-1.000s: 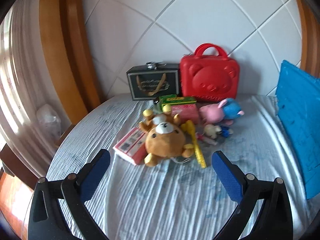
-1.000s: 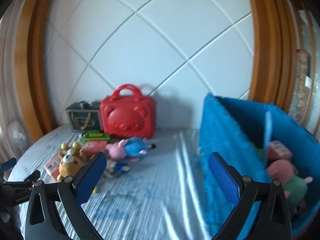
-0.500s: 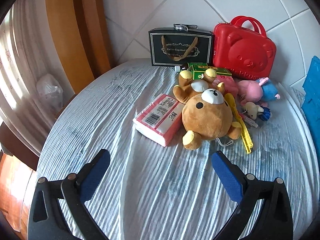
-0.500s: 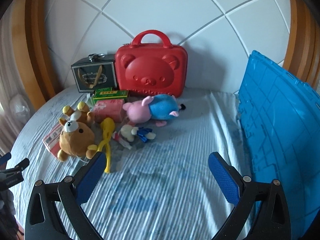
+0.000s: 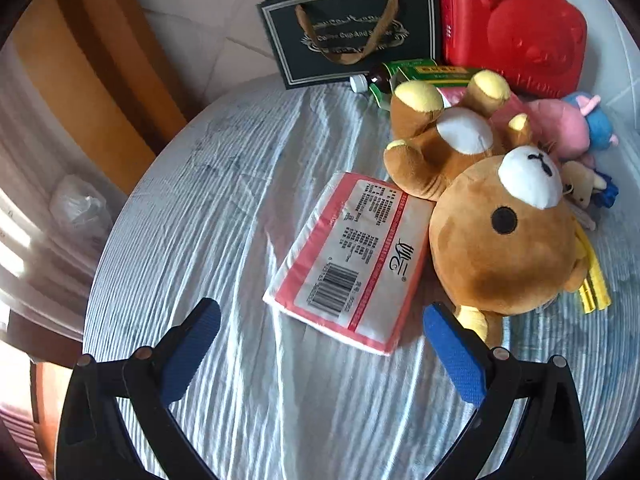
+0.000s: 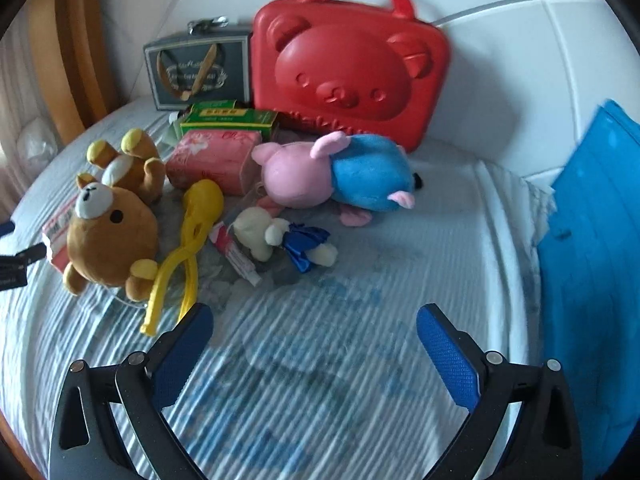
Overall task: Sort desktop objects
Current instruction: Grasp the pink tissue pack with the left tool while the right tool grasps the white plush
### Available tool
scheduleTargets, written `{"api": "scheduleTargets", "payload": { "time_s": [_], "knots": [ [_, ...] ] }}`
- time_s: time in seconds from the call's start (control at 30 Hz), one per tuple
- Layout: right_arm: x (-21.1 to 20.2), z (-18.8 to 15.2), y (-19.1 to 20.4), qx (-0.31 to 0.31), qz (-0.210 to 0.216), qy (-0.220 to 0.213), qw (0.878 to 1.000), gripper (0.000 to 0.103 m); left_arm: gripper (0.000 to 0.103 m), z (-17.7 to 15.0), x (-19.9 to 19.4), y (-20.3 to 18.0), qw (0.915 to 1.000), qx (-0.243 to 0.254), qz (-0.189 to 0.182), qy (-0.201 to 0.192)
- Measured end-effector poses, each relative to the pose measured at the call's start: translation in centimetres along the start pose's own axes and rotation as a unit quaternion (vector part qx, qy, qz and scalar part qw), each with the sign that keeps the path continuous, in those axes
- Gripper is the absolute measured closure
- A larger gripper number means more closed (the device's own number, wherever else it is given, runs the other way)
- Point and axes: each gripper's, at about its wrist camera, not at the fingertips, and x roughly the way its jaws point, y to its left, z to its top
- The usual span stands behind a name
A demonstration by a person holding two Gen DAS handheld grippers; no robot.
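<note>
A red-and-white tissue pack (image 5: 352,260) lies flat just ahead of my open left gripper (image 5: 320,316), which holds nothing. A brown bear plush (image 5: 496,232) lies against the pack's right side, with a smaller brown bear (image 5: 440,140) behind it. My right gripper (image 6: 314,320) is open and empty over bare cloth. Ahead of it lie a small cream doll in blue (image 6: 280,236), a tube (image 6: 236,254), yellow plastic tongs (image 6: 188,248), a pink-and-blue pig plush (image 6: 340,176), a pink tissue pack (image 6: 212,160) and a green box (image 6: 228,118).
A red bear-faced case (image 6: 348,68) and a dark gift bag (image 6: 196,72) stand at the back against the white tiled wall. A blue bin (image 6: 592,264) stands at the right. The round table's striped cloth (image 5: 208,208) ends at the left edge, beside a wooden frame (image 5: 92,68).
Both grippers have moved forward and down toward the pile. The tissue pack and brown bear now fill the left view; the blue bin has slid to the right edge of the right view.
</note>
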Motion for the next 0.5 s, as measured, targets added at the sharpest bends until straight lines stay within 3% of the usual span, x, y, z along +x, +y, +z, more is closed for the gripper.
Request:
{"api": "scheduleTargets", "payload": {
  "time_s": [0.13, 0.37, 0.5],
  "knots": [
    [4.3, 2.2, 0.8, -0.043, -0.002, 0.026, 0.999, 0.0, 0.0, 1.4, 3.7, -0.6, 0.9991, 0.022, -0.012, 0.033],
    [9.7, 4.7, 1.2, -0.078, 0.017, 0.058, 0.995, 0.0, 0.0, 3.9, 7.7, -0.3, 0.9959, -0.001, -0.069, 0.058],
    [12.6, 4.9, 1.8, -0.103, 0.034, 0.086, 0.99, 0.0, 0.0, 4.3, 9.8, 0.2, 0.9895, -0.012, -0.114, 0.087]
  ]
}}
